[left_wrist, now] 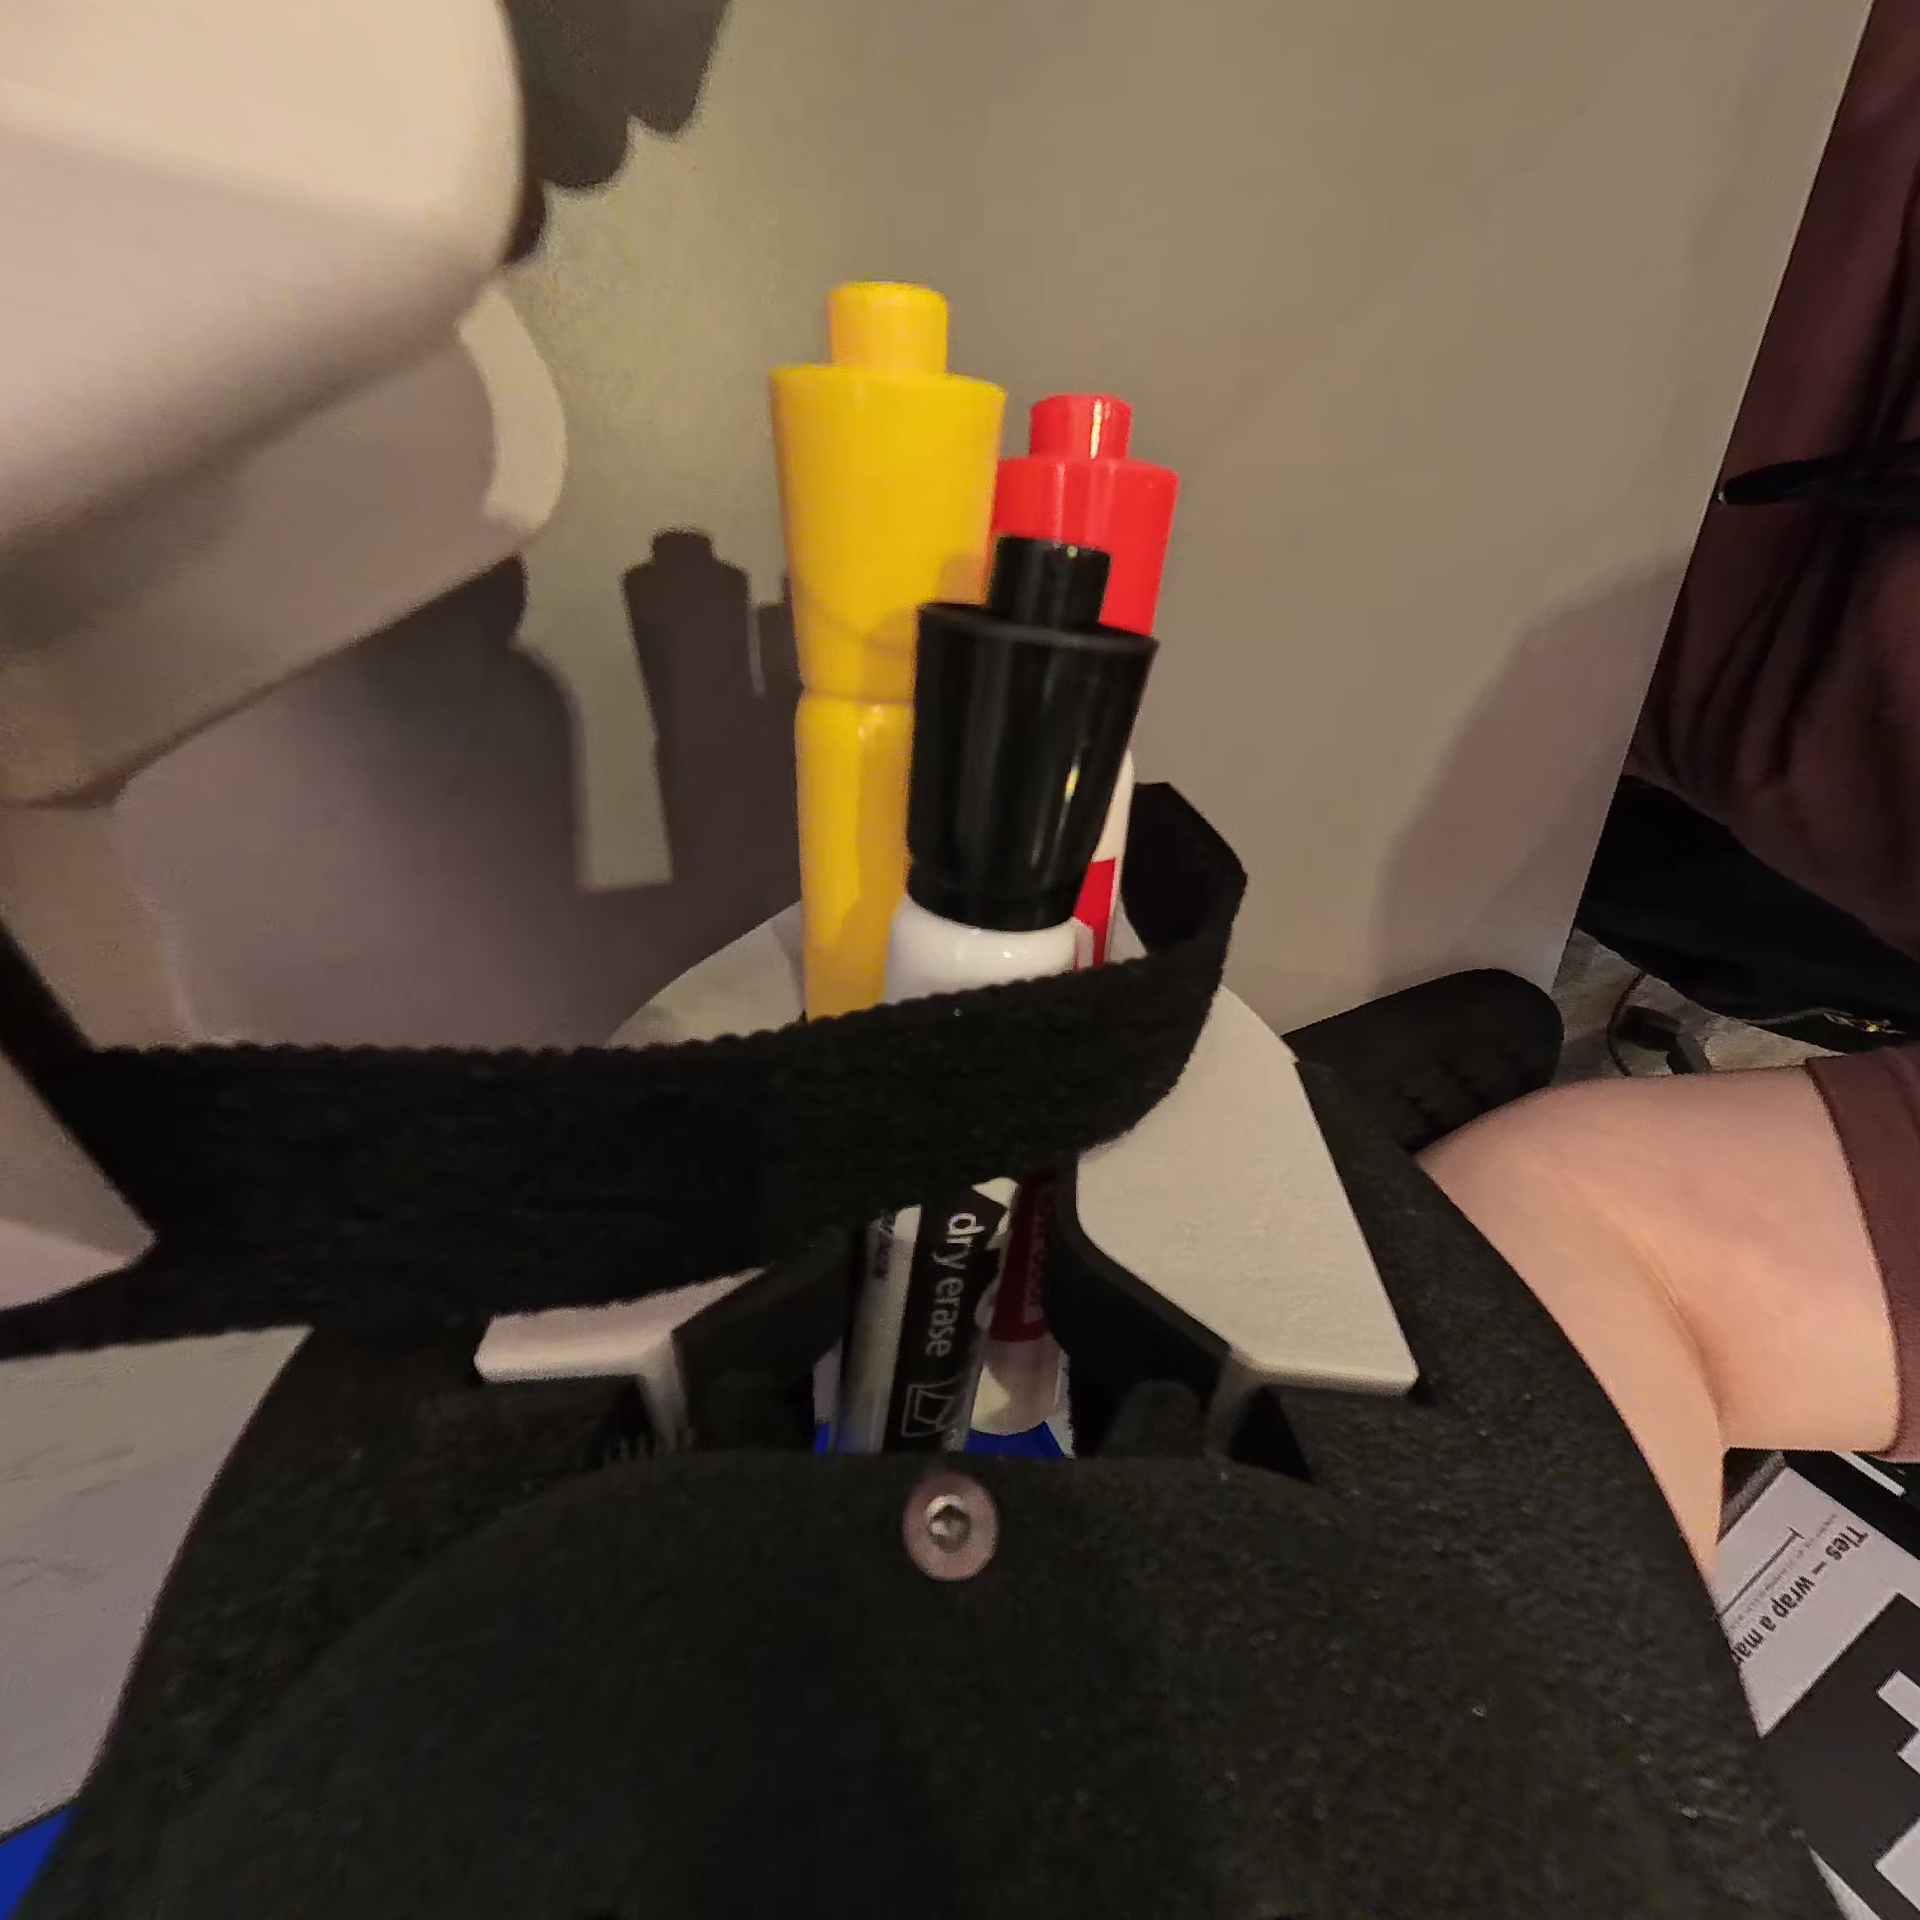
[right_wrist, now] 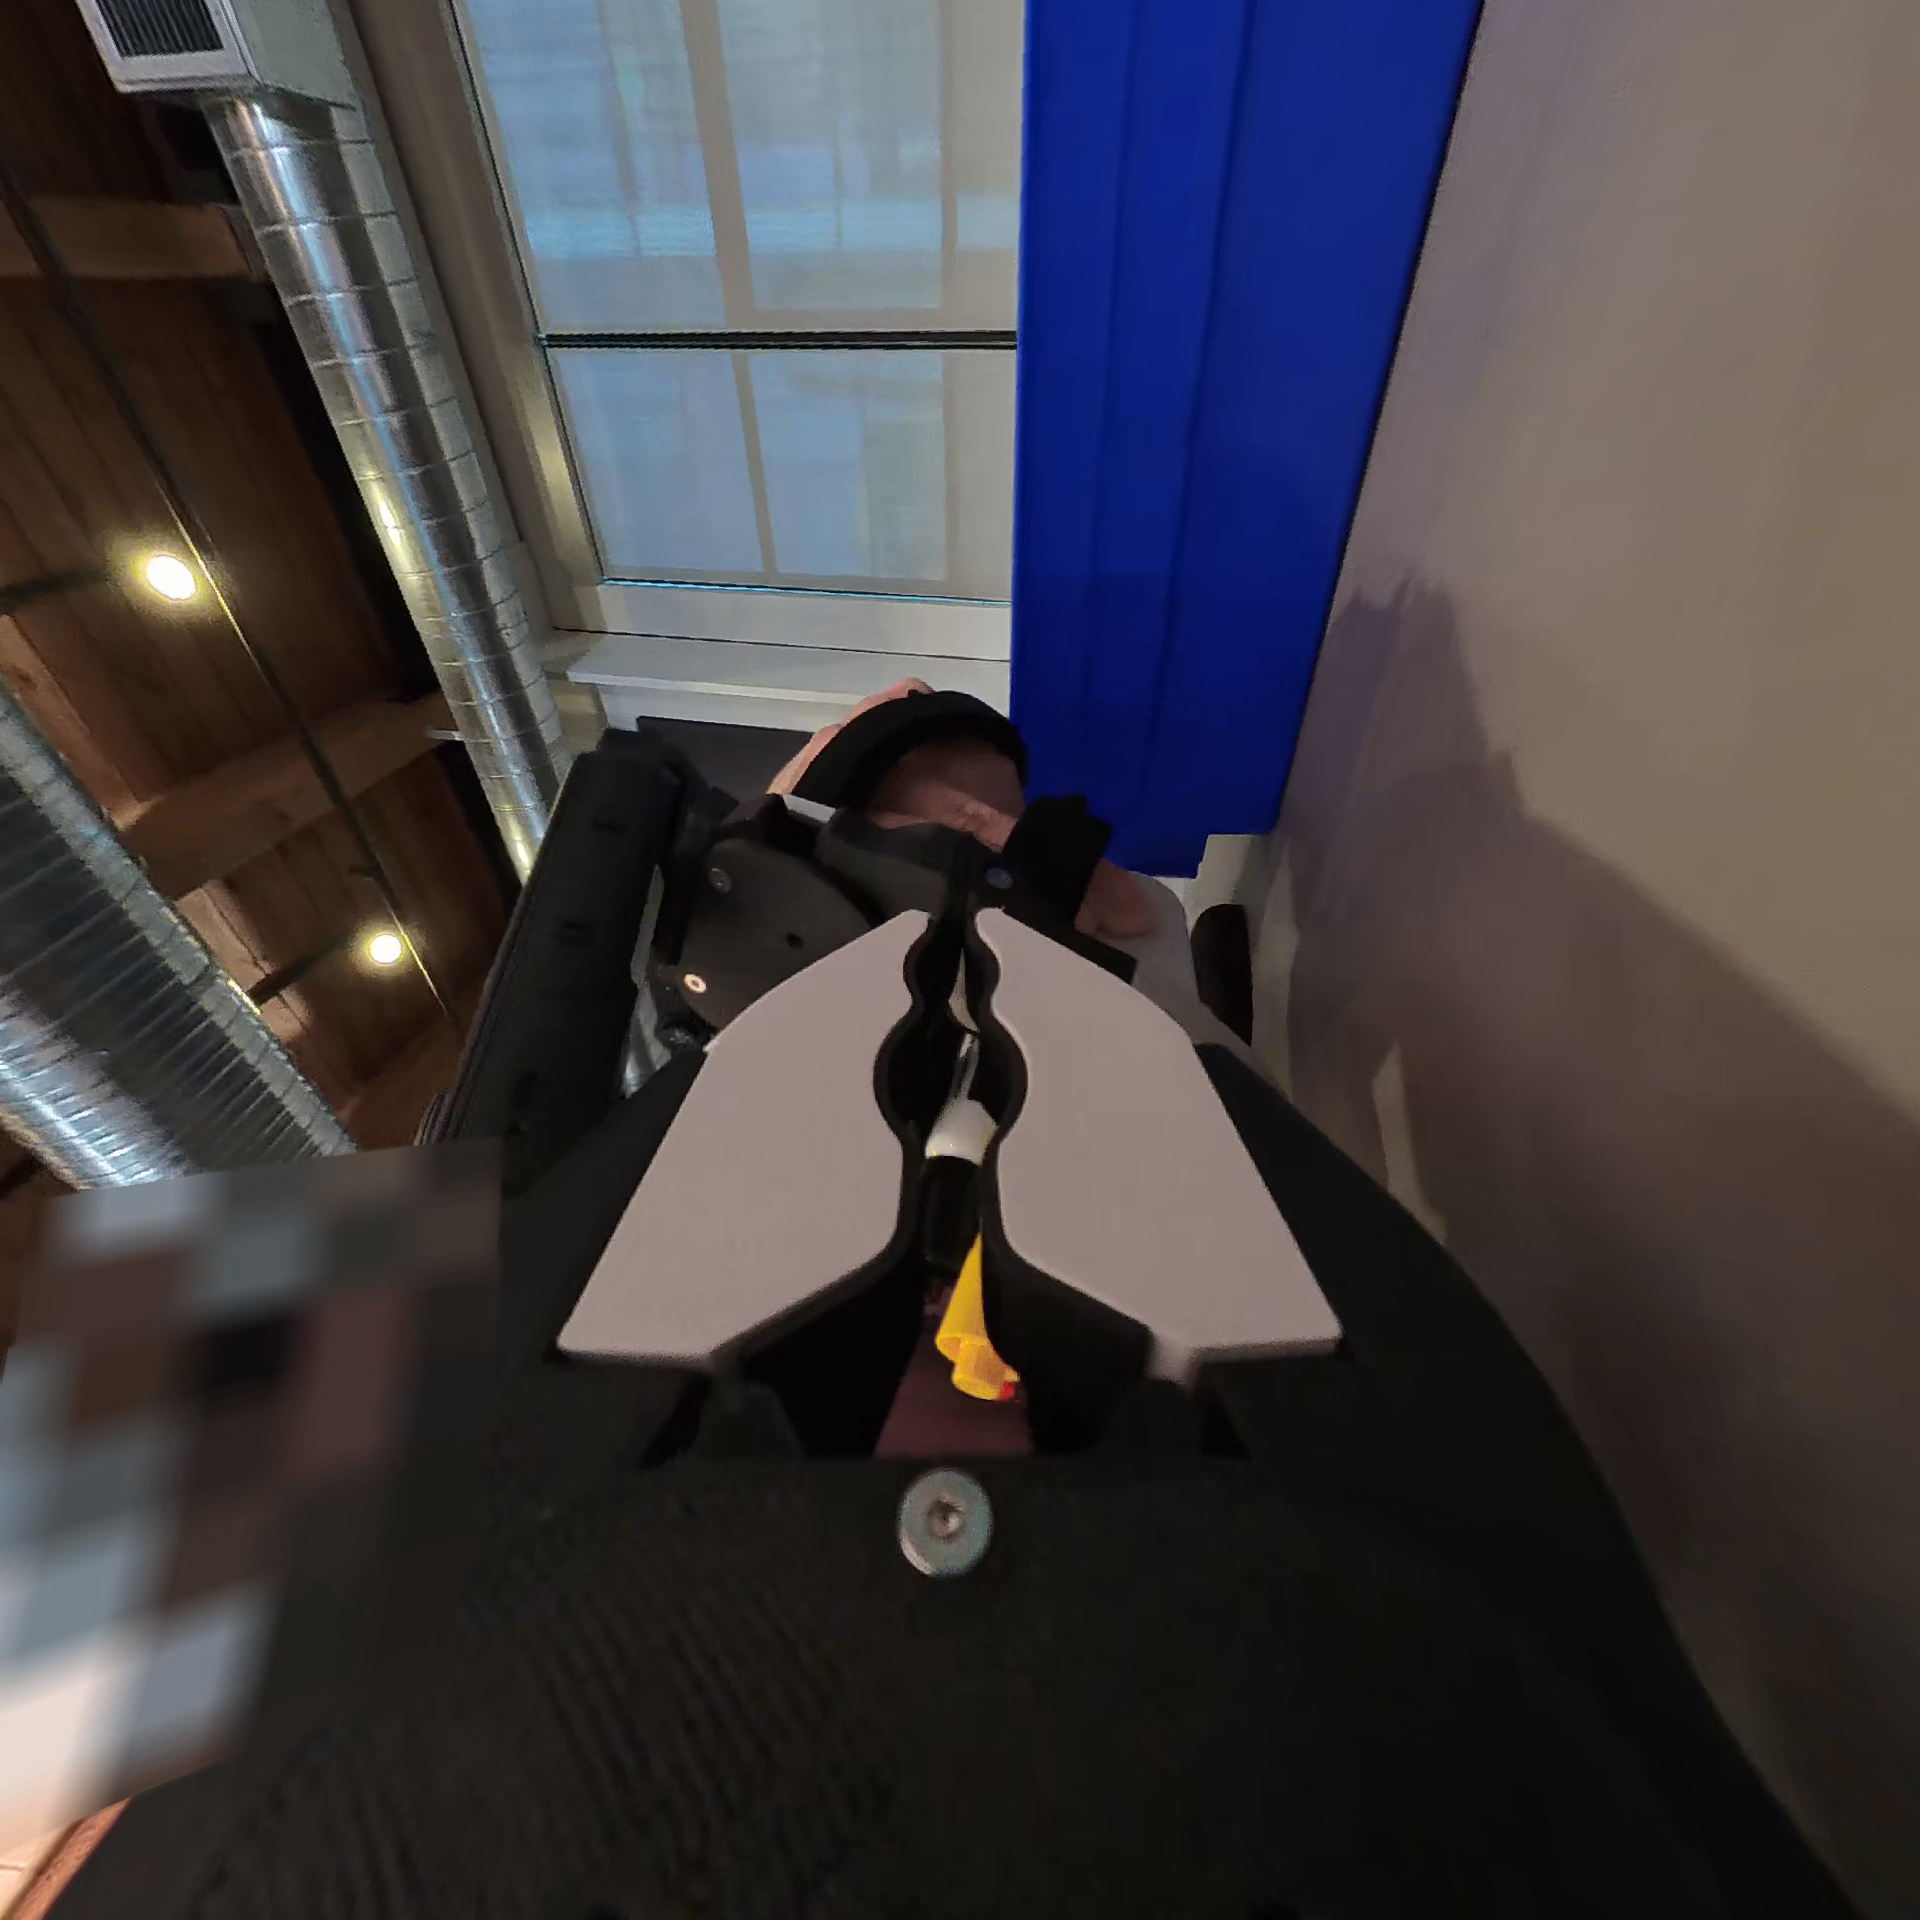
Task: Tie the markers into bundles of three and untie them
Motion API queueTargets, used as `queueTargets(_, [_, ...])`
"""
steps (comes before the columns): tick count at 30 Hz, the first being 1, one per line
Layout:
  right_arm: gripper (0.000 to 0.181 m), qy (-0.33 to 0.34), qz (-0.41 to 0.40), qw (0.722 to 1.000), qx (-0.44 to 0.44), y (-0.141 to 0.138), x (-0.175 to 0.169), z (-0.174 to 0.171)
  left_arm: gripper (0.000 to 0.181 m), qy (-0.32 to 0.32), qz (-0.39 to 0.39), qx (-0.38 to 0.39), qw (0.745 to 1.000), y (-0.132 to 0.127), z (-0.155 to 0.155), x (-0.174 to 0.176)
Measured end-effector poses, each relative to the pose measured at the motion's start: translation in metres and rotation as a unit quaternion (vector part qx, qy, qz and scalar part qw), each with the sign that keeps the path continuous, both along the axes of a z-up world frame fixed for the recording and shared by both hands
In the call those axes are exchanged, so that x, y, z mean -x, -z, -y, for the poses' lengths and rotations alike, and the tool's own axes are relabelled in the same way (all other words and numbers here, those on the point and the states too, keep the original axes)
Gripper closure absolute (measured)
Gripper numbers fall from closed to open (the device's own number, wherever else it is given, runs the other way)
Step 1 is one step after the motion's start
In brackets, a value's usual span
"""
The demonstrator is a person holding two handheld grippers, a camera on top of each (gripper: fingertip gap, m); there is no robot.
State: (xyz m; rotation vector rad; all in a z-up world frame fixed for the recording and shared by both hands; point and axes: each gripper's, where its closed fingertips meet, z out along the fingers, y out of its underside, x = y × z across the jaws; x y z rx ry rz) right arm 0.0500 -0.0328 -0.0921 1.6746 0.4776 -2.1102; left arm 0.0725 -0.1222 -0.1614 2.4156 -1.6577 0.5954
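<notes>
1. The left gripper has its fingers clamped on three markers, yellow, red and black, standing caps up.
2. A black strap loops around the bundle just above the fingers.
3. The right gripper pinches the strap's end, fingers nearly together.
4. Only the right wrist view shows the window and blue panel.

Marker barrels behind the black strap — strap's left end past the edge, blurred.
</notes>
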Motion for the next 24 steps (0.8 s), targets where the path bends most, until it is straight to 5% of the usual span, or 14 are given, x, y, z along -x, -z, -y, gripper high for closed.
queueTargets(1, [0.177, -0.002, 0.001, 1.0, 0.003, 0.002, 0.0, 0.001, 0.141, 0.001, 0.003, 0.001, 1.0, 0.0, 0.0, -0.001])
queueTargets(24, [0.15, -0.056, -0.016, 0.998, -0.024, -0.001, -0.002, 0.025, 0.14, 0.002, 0.022, -0.032, 0.999, -0.014, -0.002, -0.002])
